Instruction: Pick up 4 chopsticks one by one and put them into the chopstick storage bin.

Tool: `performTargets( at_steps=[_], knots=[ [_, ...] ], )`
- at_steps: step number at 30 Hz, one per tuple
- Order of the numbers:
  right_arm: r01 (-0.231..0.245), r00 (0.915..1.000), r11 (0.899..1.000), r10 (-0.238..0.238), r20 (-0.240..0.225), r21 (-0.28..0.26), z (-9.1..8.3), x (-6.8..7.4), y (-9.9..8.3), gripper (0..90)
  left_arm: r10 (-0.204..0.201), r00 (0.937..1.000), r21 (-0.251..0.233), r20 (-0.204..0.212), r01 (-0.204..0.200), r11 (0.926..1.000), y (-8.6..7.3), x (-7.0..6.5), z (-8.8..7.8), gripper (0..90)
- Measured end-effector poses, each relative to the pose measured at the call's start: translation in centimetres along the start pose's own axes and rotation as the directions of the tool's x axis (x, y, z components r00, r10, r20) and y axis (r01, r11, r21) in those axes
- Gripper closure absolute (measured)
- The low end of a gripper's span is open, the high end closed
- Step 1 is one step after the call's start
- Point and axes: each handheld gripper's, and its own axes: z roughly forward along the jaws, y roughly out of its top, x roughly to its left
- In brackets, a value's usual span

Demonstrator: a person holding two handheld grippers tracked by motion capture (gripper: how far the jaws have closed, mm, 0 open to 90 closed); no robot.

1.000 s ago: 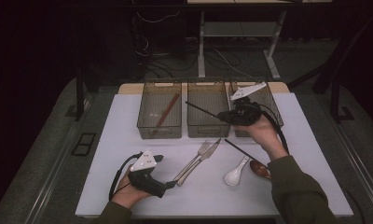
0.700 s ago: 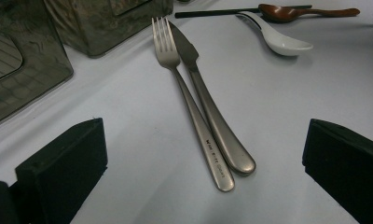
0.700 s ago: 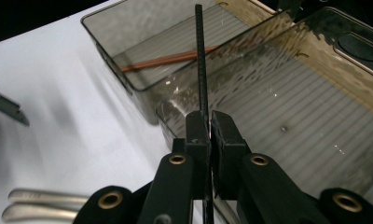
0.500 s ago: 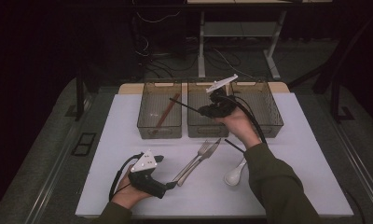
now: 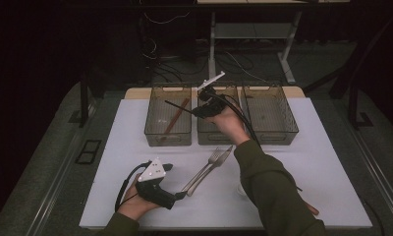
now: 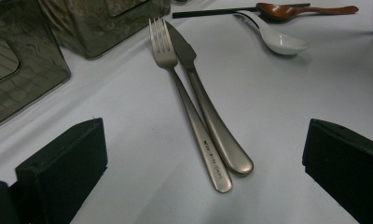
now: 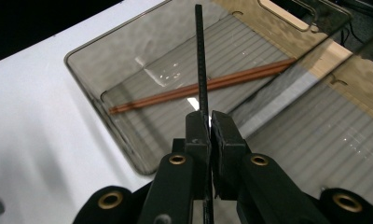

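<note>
My right gripper [image 5: 198,111] is up over the middle bin [image 5: 211,136], shut on a black chopstick [image 5: 179,106] whose free end reaches out over the left bin [image 5: 155,130]. In the right gripper view the pads [image 7: 197,128] pinch this black chopstick [image 7: 200,56] above a pair of brown chopsticks [image 7: 208,86] lying in that bin. My left gripper [image 5: 181,195] rests low on the white table, open, its jaws standing wide to either side of the handles of a fork [image 6: 182,98] and a knife [image 6: 212,126] without touching them.
A third bin [image 5: 269,117] stands at the back right. In the left gripper view a white spoon [image 6: 280,43], a brown spoon [image 6: 292,9] and another black chopstick [image 6: 208,13] lie farther off on the table [image 5: 327,162]. The right forearm crosses the table's middle.
The right gripper has carried the black chopstick leftward, from over the right bin to over the middle bin, its tip now over the left bin. The left gripper has stayed put.
</note>
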Motion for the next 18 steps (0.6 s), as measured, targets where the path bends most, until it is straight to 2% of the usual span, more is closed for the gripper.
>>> performTargets(
  at_steps=[4, 12, 18],
  knots=[
    [0.002, 1.0, 1.0, -0.002, 0.009, 0.026, 1.6, 0.7, 0.9, 85.8, -0.002, 1.0, 0.002, 0.002, 0.002, 1.0, 0.0, -0.1, 0.1, 0.0],
    [-0.034, 0.9987, 0.996, 0.031, 0.04, 0.079, 5.0, 1.2, 2.5, 85.8, -0.001, 1.0, -0.004, 0.004, 0.001, 1.0, 0.0, -0.1, 0.1, 0.0],
    [-0.057, 0.9974, 0.995, 0.053, 0.049, 0.083, 7.1, 1.1, 3.3, 85.5, -0.001, 0.9999, -0.003, 0.01, 0.001, 1.0, 0.0, -0.3, 0.1, 0.0]
  ],
)
